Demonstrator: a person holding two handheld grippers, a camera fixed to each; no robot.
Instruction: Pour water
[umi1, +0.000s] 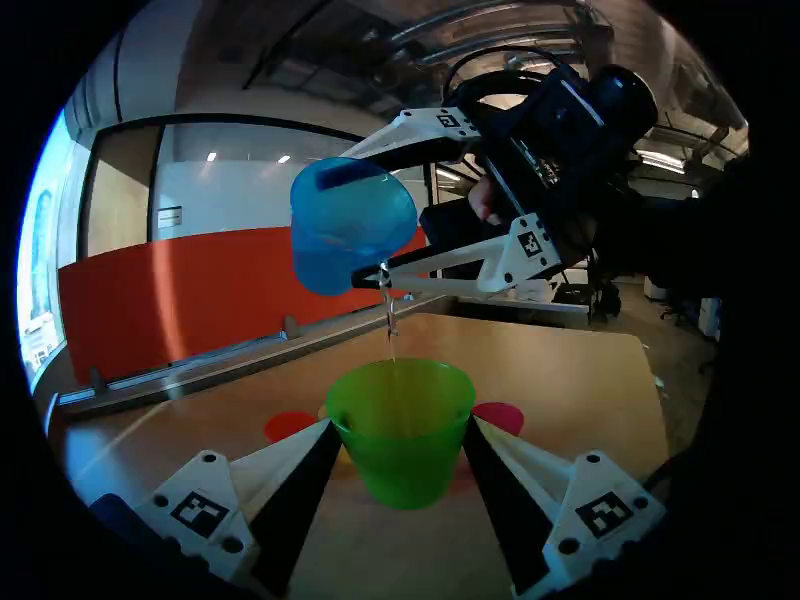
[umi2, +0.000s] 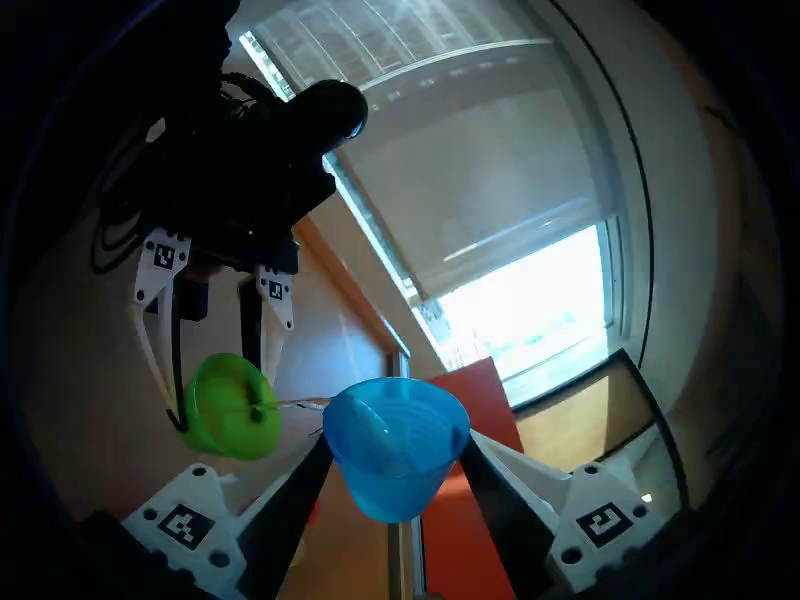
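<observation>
Left tool clamps a translucent green cup, tapered plastic, lower centre, smooth tan worktop behind. Right tool grips the tipped blue cup, upper centre; thin water streams down.

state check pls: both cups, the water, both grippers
blue cup: tilted, pouring from its lower rim
water stream: thin, falling from the blue cup into the green cup
green cup: upright, mouth open under the stream
left gripper: shut on the green cup
right gripper: shut on the blue cup
</observation>
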